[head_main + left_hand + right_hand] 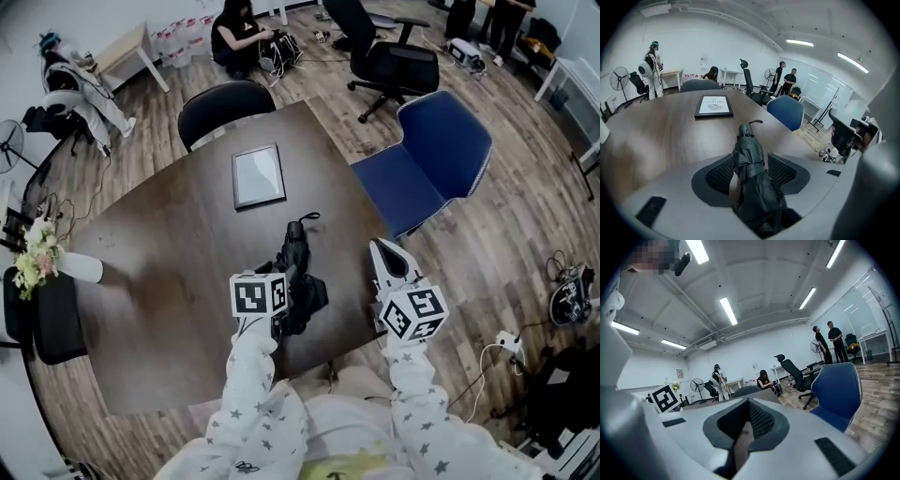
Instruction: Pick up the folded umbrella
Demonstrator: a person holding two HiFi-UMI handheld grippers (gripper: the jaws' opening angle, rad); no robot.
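Observation:
A folded black umbrella (296, 251) lies on the dark wooden table (159, 281) near its front edge, handle loop pointing away from me. My left gripper (294, 284) is lowered over it, and in the left gripper view the umbrella (746, 140) runs lengthwise between the spread jaws of the gripper (751, 158). A sliver of table shows between the left pad (719, 176) and the fabric, so the pads are not pressing. My right gripper (379, 247) hovers at the table's right edge with its jaws together and nothing in them; in its own view the gripper (749, 401) points out across the room.
A framed picture (258, 175) lies flat further back on the table. A blue chair (441, 155) stands at the right edge and a black chair (225, 103) at the far side. A white vase of flowers (80, 269) sits at the left. People stand and sit beyond.

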